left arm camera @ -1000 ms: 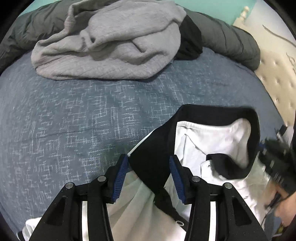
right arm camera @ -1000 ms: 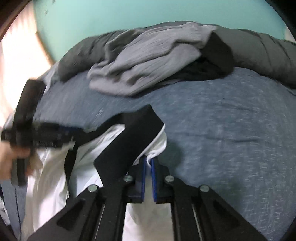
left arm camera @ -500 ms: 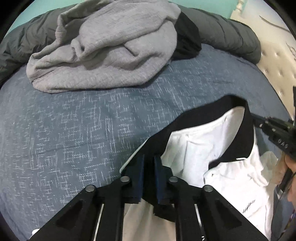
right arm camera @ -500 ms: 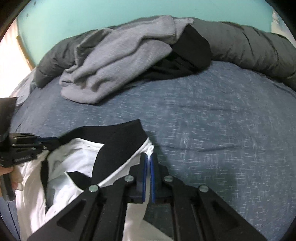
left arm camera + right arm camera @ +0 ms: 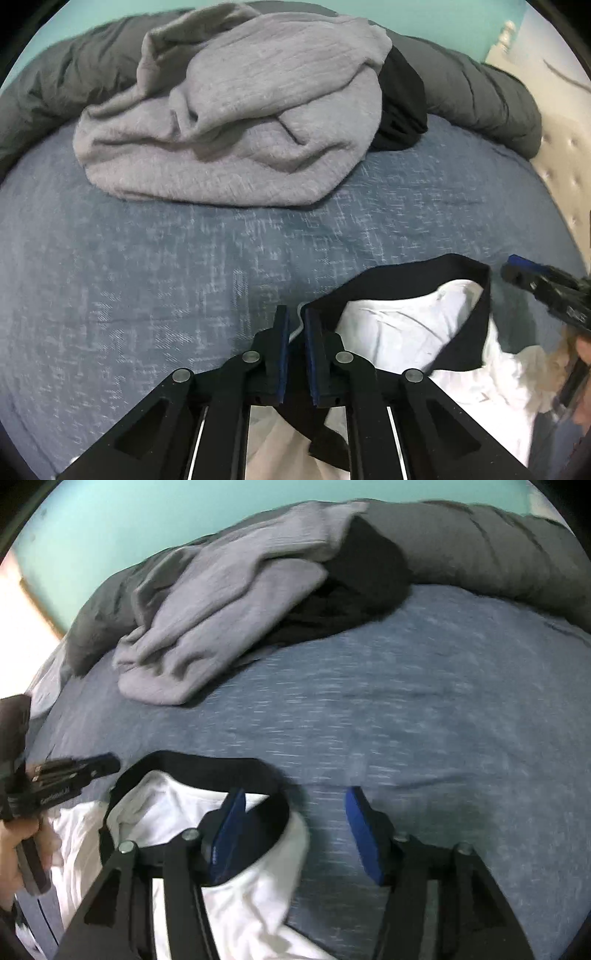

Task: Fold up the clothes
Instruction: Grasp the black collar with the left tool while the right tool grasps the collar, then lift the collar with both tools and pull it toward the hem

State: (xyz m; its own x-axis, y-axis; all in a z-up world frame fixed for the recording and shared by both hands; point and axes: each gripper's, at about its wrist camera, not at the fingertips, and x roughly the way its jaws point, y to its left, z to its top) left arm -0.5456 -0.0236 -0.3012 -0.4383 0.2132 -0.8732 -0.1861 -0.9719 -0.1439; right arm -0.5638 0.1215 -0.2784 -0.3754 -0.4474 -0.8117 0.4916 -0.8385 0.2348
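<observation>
text: white lettering on left gripper (image 5: 74, 771); too blurred to read

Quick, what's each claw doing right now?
Left gripper: jaws opening slightly, shirt collar between them.
Right gripper: jaws opening wide, gripping nothing.

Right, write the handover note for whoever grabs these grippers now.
Left gripper: jaws opening, a narrow gap, black trim of the white shirt between them.
Right gripper: jaws opening wide, nothing pinched; one finger lies over the black collar.
Shirt lies on the blue bed sheet, collar away from you.
Grey garment is heaped at the back.
Done: shirt laid down. Left: no fold shows yet; the heap probably follows.
</observation>
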